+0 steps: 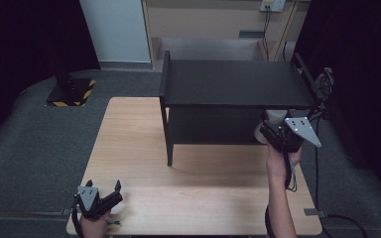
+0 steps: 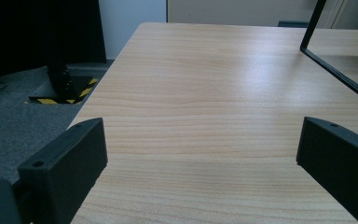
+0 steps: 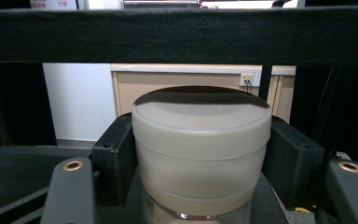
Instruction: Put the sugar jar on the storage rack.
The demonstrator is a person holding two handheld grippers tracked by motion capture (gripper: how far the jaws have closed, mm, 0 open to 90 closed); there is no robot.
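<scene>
A cream-lidded jar (image 3: 200, 144) with a clear glass base sits between the two black jaws of my right gripper (image 3: 200, 154), which is shut on it. In the high view the jar (image 1: 274, 118) is at the right front of the black two-level shelf (image 1: 233, 82), under its top board at the lower level, with the right gripper (image 1: 280, 135) behind it. My left gripper (image 1: 104, 191) rests near the table's front left corner, open, with bare wood between its jaws in the left gripper view (image 2: 200, 154).
The light wooden table (image 1: 198, 198) has open surface in front of the shelf. A shelf leg (image 1: 169, 148) stands near the table's middle. Grey carpet surrounds the table; a black stand on a hazard-striped base (image 1: 72, 91) is at the far left. Cables (image 1: 322, 148) trail at the right.
</scene>
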